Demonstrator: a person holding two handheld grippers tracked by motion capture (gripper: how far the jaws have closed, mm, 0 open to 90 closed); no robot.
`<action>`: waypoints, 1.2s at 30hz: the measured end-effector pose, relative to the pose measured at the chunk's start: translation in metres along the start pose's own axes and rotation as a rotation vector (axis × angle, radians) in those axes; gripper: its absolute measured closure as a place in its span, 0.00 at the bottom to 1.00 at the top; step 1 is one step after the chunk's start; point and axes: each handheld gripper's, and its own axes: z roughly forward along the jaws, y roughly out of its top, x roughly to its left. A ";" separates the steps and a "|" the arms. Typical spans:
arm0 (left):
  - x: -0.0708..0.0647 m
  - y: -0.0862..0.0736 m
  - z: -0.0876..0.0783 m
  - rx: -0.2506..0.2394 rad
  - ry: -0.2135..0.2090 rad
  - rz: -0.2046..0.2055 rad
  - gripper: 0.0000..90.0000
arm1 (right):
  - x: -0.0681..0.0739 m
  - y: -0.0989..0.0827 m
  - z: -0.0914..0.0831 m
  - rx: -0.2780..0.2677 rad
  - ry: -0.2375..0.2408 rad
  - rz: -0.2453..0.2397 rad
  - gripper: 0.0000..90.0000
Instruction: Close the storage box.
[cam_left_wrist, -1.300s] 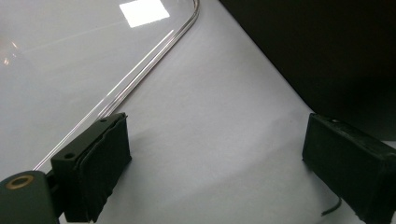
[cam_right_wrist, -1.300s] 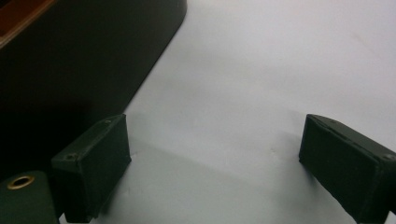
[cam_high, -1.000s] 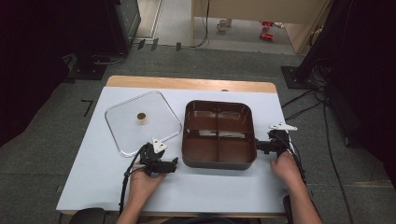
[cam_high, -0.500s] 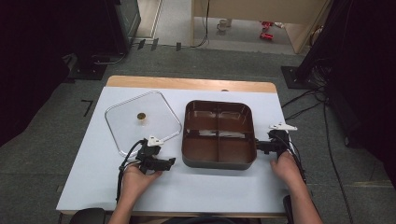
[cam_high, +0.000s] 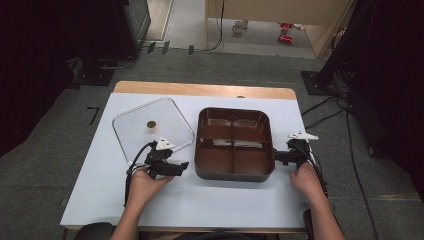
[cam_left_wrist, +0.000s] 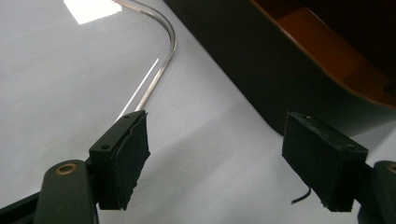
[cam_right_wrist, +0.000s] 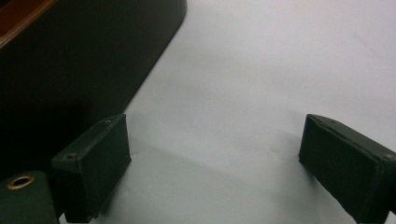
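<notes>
A dark brown tray (cam_high: 232, 174) with several empty compartments sits mid-table. Left of it lies a clear square lid (cam_high: 167, 117) with a small brown knob (cam_high: 150, 124). My left gripper (cam_high: 181, 168) stands open on the table, its tips just short of the tray's front left corner. In the left gripper view the open left gripper (cam_left_wrist: 217, 135) frames bare table, with the tray's wall (cam_left_wrist: 261, 70) ahead on the right and the lid's edge (cam_left_wrist: 164, 56) ahead on the left. My right gripper (cam_high: 279, 156) is open beside the tray's right wall (cam_right_wrist: 70, 60), and the right gripper (cam_right_wrist: 215, 135) holds nothing.
The white table top (cam_high: 215, 200) has a wooden strip (cam_high: 205, 90) along its far edge. Beyond the table are grey floor, cables (cam_high: 325, 107) and dark equipment. Open surface lies in front of the tray between the two hands.
My left gripper has shifted slightly to the left, away from the tray. The right gripper, tray and lid have stayed put.
</notes>
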 end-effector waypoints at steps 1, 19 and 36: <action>0.001 0.003 -0.001 -0.009 -0.001 0.005 0.26 | 0.000 0.000 0.000 0.000 0.000 0.000 0.09; 0.034 0.030 -0.004 -0.043 -0.003 -0.011 0.30 | 0.000 0.000 0.000 0.000 0.000 -0.001 0.09; 0.075 0.057 -0.012 -0.058 0.045 -0.022 0.30 | 0.000 0.000 0.000 0.001 -0.001 -0.001 0.09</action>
